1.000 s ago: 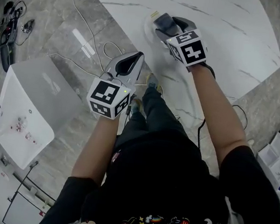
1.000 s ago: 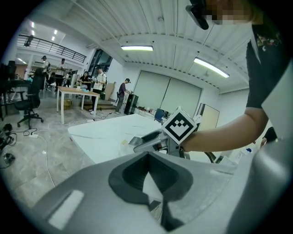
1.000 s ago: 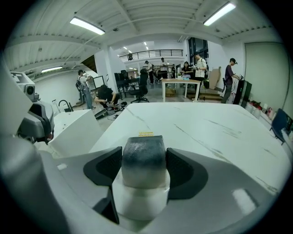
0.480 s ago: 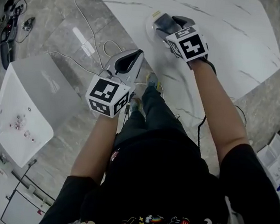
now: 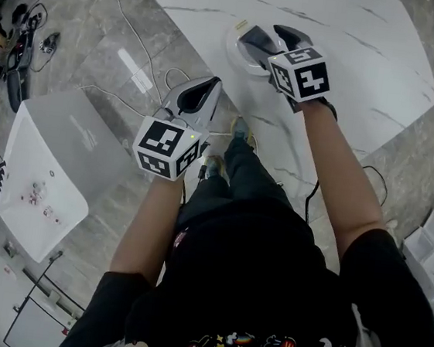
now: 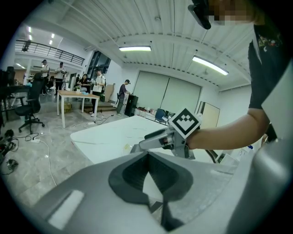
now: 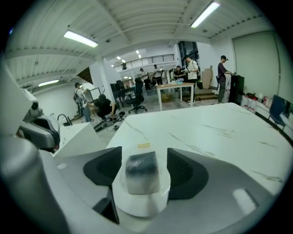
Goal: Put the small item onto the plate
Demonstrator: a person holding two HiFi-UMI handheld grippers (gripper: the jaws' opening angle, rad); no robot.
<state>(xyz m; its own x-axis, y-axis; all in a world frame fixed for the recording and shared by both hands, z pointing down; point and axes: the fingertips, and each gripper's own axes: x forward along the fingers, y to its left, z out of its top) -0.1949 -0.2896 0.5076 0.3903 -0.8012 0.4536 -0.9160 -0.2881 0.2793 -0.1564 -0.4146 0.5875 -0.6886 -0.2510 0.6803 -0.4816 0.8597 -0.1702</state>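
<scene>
Presently, right gripper (image 7: 144,157): jaws wide apart, with clear gaps on both sides of a small dark block (image 7: 141,172). Nothing is clamped. The block stands on a round white plate (image 7: 137,208), roughly at its centre. Judged from this, the placing looks done, or needs only the release confirmed.

Handling (judgement): the block looks stiff and compact, dull grey with a faint sheen, possibly metal. It is probably heavier than its size suggests, and not fragile. The faces look smooth, so slipping is the risk. The best hold is across the two upright side faces at 3 and 9 o'clock, low on the body. The plate may skate on the smooth table (image 7: 219,132) if nudged.

A yellow label (image 7: 143,146) lies on the table at 12 o'clock from the block, just beyond the plate.

Left gripper (image 6: 147,153): jaws closed tip to tip and empty. In the head view it hangs over the floor at 7 o'clock from the right gripper, well off the table.

View differences: only the right gripper view shows the block and its seat on the plate. In the head view the right gripper (image 5: 255,41) covers the block, leaving only the plate's rim (image 5: 232,54). The left gripper view adds a side-on look at the right gripper (image 6: 151,142), low over the table.
</scene>
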